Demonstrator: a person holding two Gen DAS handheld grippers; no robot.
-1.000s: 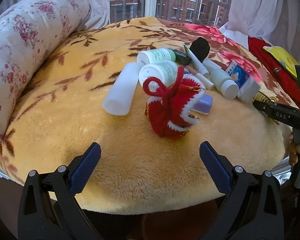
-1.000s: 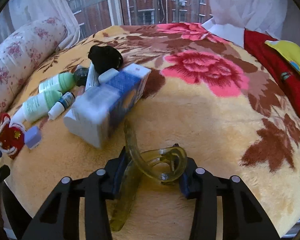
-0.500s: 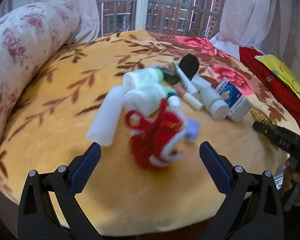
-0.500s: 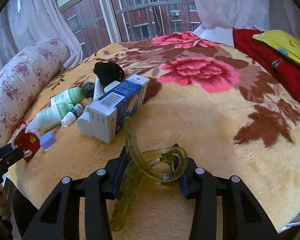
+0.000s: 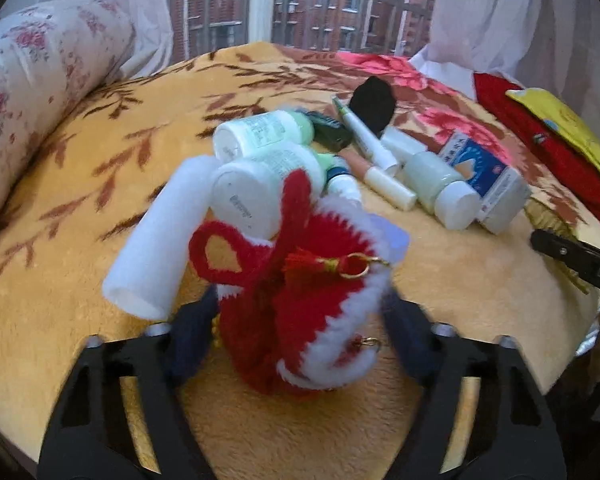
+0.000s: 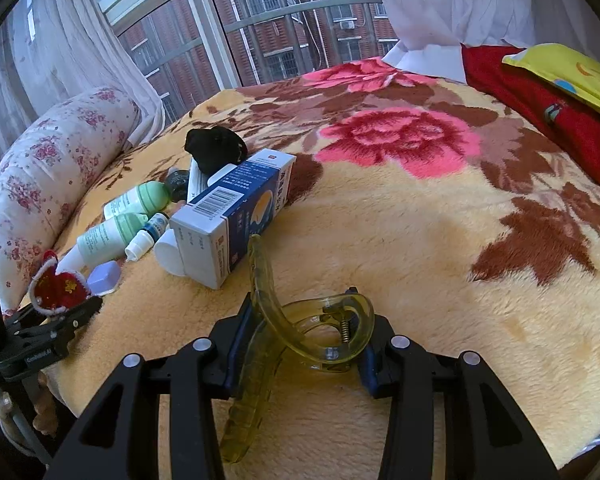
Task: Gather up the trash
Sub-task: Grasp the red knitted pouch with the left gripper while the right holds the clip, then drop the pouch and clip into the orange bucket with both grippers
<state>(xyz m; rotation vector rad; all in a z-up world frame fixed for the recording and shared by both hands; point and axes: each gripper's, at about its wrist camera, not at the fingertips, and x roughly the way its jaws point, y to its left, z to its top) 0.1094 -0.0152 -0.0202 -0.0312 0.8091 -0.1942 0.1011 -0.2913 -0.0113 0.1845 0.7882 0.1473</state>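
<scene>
At the near edge of the bed (image 5: 60, 320), the left tongs (image 5: 300, 320) have just been closing around the red knitted pouch (image 5: 300, 304), pads apparently touching its sides. Judged soft, light and compressible; best gripped across its body. It stands upright, loop toward 10 o'clock. The right tongs (image 6: 300, 340) are clamped on a yellow hair claw (image 6: 300, 328), stiff and springy, its long axis running 11 to 5 o'clock.

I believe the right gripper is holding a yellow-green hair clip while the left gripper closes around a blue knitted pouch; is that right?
Not quite: the knitted pouch is red with white trim, not blue, as the left wrist view shows. The left gripper has just been closing, with the pouch between its jaws. The right gripper does hold the yellow-green hair clip.
</scene>
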